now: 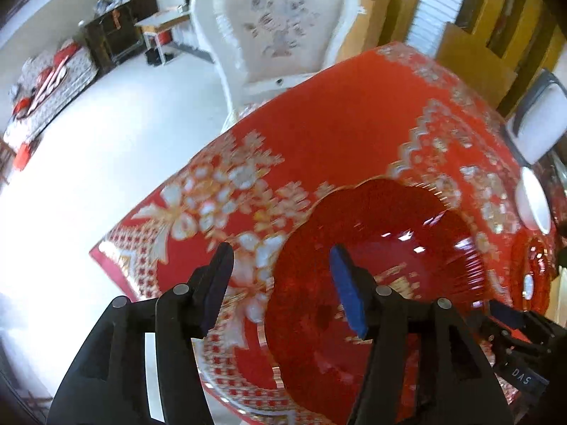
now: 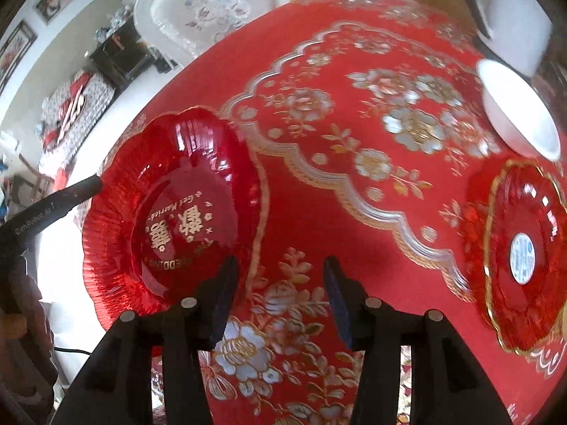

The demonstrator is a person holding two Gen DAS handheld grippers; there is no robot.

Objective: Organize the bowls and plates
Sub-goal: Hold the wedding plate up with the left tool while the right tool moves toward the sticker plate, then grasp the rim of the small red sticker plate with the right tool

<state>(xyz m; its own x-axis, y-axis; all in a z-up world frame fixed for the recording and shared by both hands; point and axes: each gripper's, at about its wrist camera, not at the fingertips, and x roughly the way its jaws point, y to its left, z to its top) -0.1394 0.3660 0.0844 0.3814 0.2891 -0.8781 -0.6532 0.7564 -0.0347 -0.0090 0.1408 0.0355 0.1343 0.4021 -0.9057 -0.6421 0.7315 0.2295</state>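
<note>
The left gripper (image 1: 281, 283) has its fingers (image 1: 349, 295) parted about halfway, gripping nothing; the near left rim of a red glass plate (image 1: 375, 269) lies below the gap between them, though whether a pad touches the rim cannot be told. This scalloped, ribbed plate, with gold lettering at its centre, rests on the bench (image 1: 336, 131), which is covered by a red cloth with white and gold flowers, close to the bench's near left edge.

The right gripper (image 2: 280, 301) also has its fingers (image 2: 338, 304) about half open and empty, over bare cloth just right of that plate (image 2: 173, 209).

At the right of the bench (image 2: 319, 219) lies a second red plate (image 2: 521, 258), gold-rimmed, with a white sticker at its centre. A white bowl (image 2: 517, 109) stands just beyond it. A white upholstered chair (image 1: 280, 24) stands at the far side.
</note>
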